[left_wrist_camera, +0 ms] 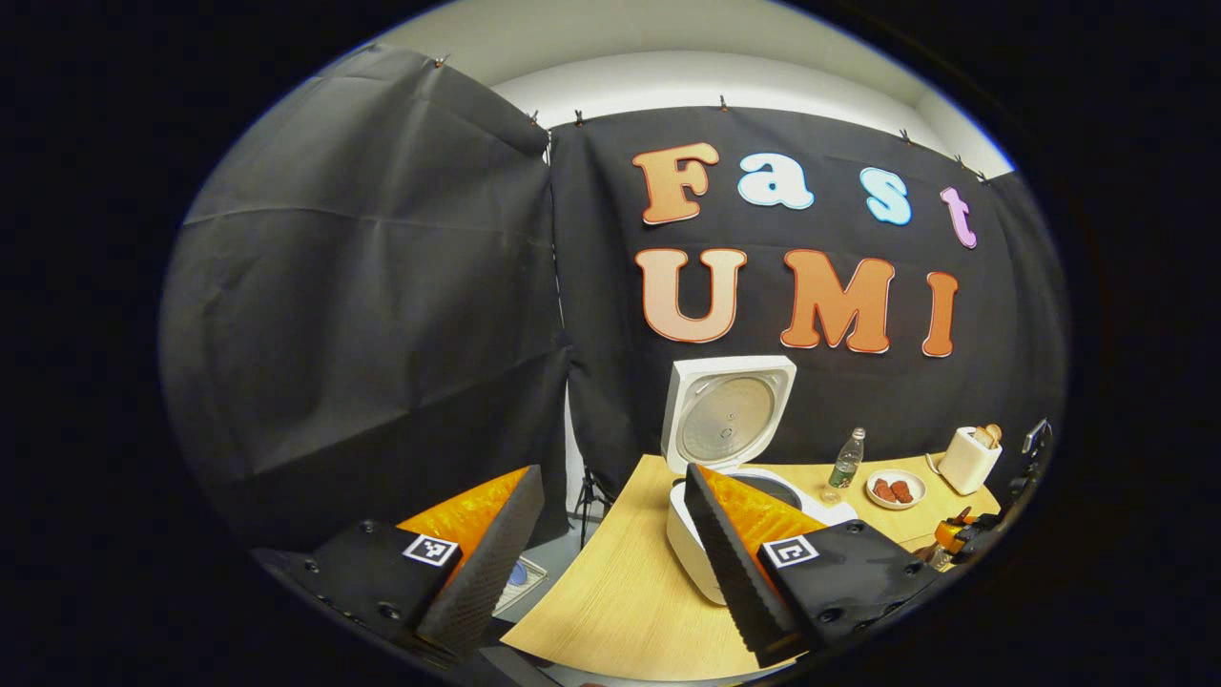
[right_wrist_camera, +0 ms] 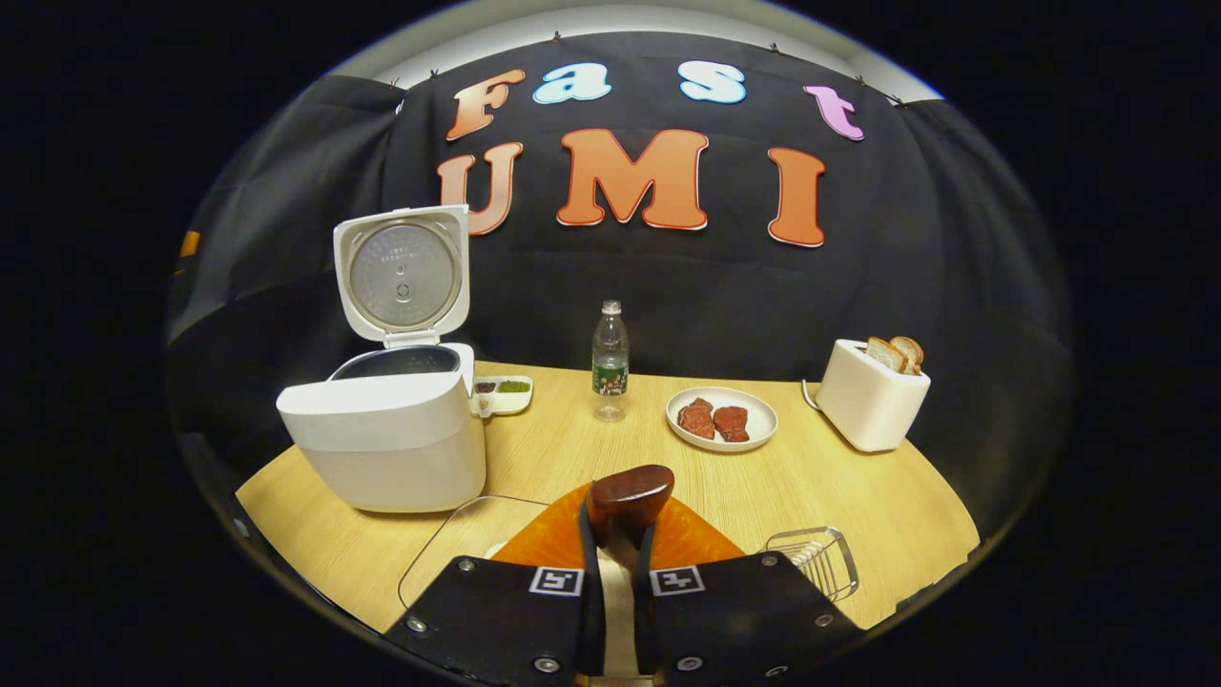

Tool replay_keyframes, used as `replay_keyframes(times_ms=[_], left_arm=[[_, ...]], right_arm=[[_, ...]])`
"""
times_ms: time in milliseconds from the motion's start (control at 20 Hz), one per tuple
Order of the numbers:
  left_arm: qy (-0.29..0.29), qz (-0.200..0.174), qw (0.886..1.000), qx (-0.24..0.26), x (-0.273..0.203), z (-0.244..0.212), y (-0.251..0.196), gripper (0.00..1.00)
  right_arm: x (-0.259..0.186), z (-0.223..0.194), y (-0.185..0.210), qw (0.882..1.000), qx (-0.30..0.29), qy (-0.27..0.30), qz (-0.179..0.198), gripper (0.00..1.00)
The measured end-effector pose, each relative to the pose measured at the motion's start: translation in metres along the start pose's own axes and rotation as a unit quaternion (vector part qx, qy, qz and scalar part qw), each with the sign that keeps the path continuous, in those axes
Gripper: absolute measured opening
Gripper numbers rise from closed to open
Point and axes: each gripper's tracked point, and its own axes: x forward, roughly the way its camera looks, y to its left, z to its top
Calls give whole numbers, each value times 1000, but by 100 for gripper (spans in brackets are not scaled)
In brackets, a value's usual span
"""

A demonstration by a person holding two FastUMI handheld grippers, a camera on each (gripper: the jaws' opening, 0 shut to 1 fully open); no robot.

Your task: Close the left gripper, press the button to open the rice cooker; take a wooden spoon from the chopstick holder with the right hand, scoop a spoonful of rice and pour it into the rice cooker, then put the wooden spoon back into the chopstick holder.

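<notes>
Left gripper view: your left gripper [left_wrist_camera: 610, 558] hangs with its fingers spread wide and nothing between them, off the table's [left_wrist_camera: 610, 601] near-left corner. Past its right finger sits the rice cooker [left_wrist_camera: 692, 549], lid [left_wrist_camera: 727, 412] swung up, so the button press looks done. Further along: a water bottle [left_wrist_camera: 846, 463], a plate of red pieces [left_wrist_camera: 896, 489], a toaster [left_wrist_camera: 967, 458].

Right gripper view: your right gripper [right_wrist_camera: 620, 549] is clamped on the wooden spoon [right_wrist_camera: 628, 498], both fingers pressing the shaft just below the dark bowl, which stands up between them. Whether it carries rice cannot be told from here. The cooker stands well left with its inner pot [right_wrist_camera: 396, 363] exposed; a small two-part dish [right_wrist_camera: 504, 393] touches its right side. A clear container [right_wrist_camera: 467, 544] lies under the gripper, and the wire chopstick holder [right_wrist_camera: 816, 558] just to the right.

Handling, as judgement: the spoon is light, stiff, smooth-finished, so it could twist in the grip. Holding near the bowl helps control; keep it level, tip slowly over the pot.
</notes>
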Motion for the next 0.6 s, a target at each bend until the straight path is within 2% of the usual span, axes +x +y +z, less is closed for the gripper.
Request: replay_keyframes(times_ms=[200, 250, 300, 400, 600], left_arm=[[9, -12, 1000, -2, 4, -9, -6, 100], [12, -12, 1000, -3, 6, -11, -7, 100], [15, -12, 1000, -4, 8, -15, -5, 100], [19, -8, 1000, -2, 12, -19, -2, 100], [26, -5, 1000, 6, 16, -24, 1, 100]], right_arm=[[-11, -12, 10, 997, 80, 5, 0, 11], [-13, -14, 13, 995, 104, 5, 0, 7], [-15, -14, 12, 991, 130, 4, -5, 11], [-14, -17, 15, 979, 204, 7, 1, 11], [-9, -24, 21, 939, 343, 23, 24, 11]])
